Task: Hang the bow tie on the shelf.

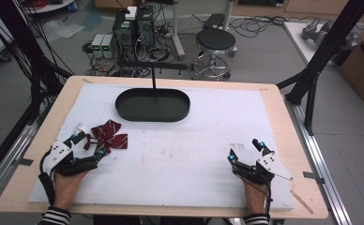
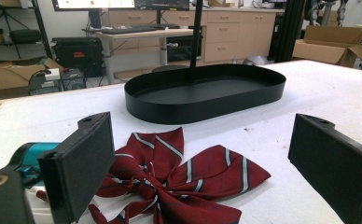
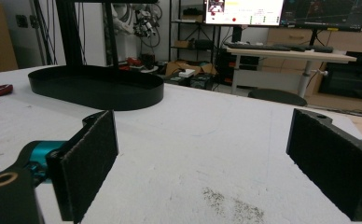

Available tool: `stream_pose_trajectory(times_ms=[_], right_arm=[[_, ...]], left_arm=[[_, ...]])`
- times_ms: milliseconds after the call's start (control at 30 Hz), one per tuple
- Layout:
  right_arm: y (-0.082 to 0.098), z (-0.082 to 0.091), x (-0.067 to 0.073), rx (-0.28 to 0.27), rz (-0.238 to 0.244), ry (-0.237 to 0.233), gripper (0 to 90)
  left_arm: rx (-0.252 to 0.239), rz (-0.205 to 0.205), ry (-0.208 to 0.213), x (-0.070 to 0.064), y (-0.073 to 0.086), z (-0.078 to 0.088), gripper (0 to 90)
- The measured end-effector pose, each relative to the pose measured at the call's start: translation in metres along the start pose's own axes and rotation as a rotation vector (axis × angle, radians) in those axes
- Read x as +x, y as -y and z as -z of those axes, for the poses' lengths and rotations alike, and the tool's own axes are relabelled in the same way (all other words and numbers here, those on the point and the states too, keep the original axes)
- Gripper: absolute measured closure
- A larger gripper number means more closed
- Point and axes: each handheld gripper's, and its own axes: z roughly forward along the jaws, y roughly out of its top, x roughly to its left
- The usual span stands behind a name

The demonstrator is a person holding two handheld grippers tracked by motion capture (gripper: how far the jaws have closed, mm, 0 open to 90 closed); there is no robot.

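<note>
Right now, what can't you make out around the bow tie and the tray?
- Dark red striped fabric bow tie: its lower part is cut off by the bottom edge and its left hidden behind the left gripper's finger, left gripper view.
- Black oval tray: its post runs off the top, right gripper view.

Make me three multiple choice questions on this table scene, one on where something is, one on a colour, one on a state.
1. Where does the bow tie lie?
A. inside the black tray
B. on the white mat by the left hand-held gripper
C. on the stool

2. The bow tie's main colour?
A. dark red
B. green
C. yellow

3. The right hand-held gripper is:
A. shut on the bow tie
B. open and holding nothing
C. shut on the tray

Key: B, it lies between the left jaws, short of the black tray; A, dark red with pale stripes; B, jaws apart over bare mat.
</note>
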Motion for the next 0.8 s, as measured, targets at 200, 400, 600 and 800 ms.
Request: stream_pose_trajectory(times_ms=[200, 400, 600, 800], right_arm=[[-0.0001, -0.0001, 0.0000, 0.001, 0.000, -0.003, 8.0], [-0.0002, -0.0006, 0.0001, -0.001, 0.011, -0.001, 7.9], [-0.0002, -0.0003, 0.0010, 0.004, 0.011, -0.003, 7.9], [-0.0001, -0.0002, 0.0013, 0.004, 0.010, -0.002, 7.9]], left_arm=[[-0.005, 0.001, 0.002, 0.0002, 0.0002, 0.0007, 7.4], [-0.006, 0.004, 0.005, 0.0008, 0.0002, 0.0015, 7.4], [0.009, 0.020, 0.006, 0.0019, -0.0006, -0.0004, 7.4], [0.029, 0.003, 0.007, 0.0037, -0.0030, -0.0018, 7.4]])
